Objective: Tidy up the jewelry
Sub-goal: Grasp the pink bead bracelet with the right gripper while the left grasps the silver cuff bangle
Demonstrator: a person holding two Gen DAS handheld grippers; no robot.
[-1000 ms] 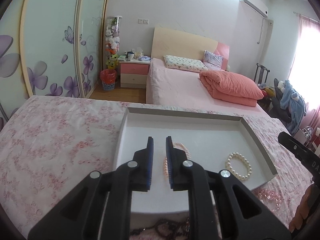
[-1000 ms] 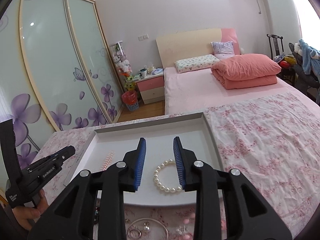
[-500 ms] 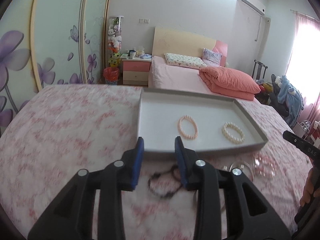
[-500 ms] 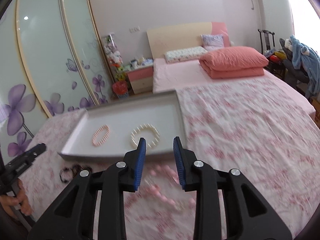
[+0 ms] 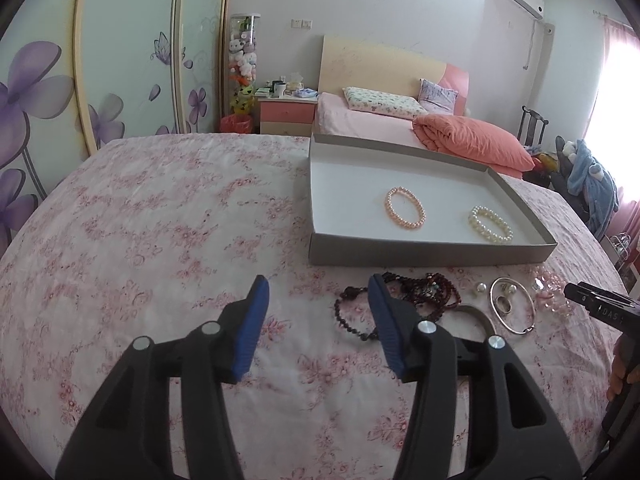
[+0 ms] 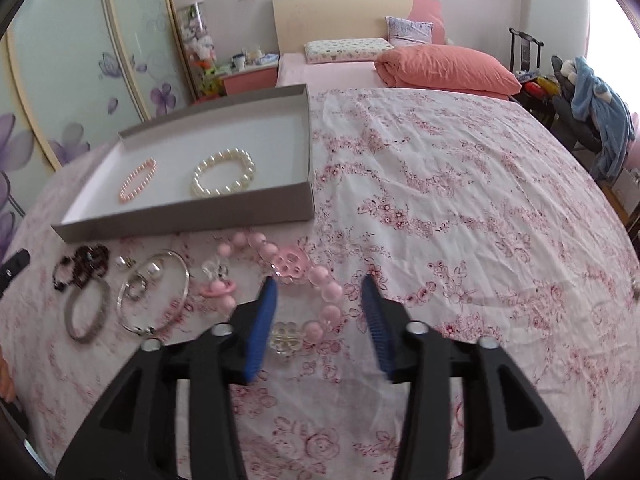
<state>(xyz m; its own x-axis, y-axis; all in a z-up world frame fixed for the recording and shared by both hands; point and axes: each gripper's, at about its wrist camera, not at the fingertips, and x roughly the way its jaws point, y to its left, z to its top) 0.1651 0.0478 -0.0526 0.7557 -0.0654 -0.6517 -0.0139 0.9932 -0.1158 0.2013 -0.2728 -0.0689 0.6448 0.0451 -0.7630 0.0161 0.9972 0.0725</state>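
A grey tray [image 5: 424, 247] [image 6: 192, 216] on the floral cloth holds a pink bead bracelet [image 5: 404, 208] [image 6: 138, 179] and a white pearl bracelet [image 5: 490, 225] [image 6: 224, 174]. In front of it lie dark bead strands [image 5: 416, 294] [image 6: 82, 264], a grey bangle [image 6: 86, 312], a silver bangle [image 5: 514, 306] [image 6: 154, 292] with rings inside, and a big pink bead bracelet [image 6: 298, 280]. My left gripper [image 5: 318, 294] is open and empty, left of the dark beads. My right gripper [image 6: 318, 292] is open, its jaws either side of the pink bead bracelet's near part.
The floral cloth [image 5: 160, 220] [image 6: 460, 200] covers the whole work surface. A bed with an orange quilt [image 5: 472, 142] stands behind. A sliding wardrobe [image 5: 100, 80] is at the left, a chair with clothes [image 6: 592, 112] at the right.
Both grippers have drawn back from the tray toward the loose jewelry in front and have opened wider. The two bracelets stay in the tray.
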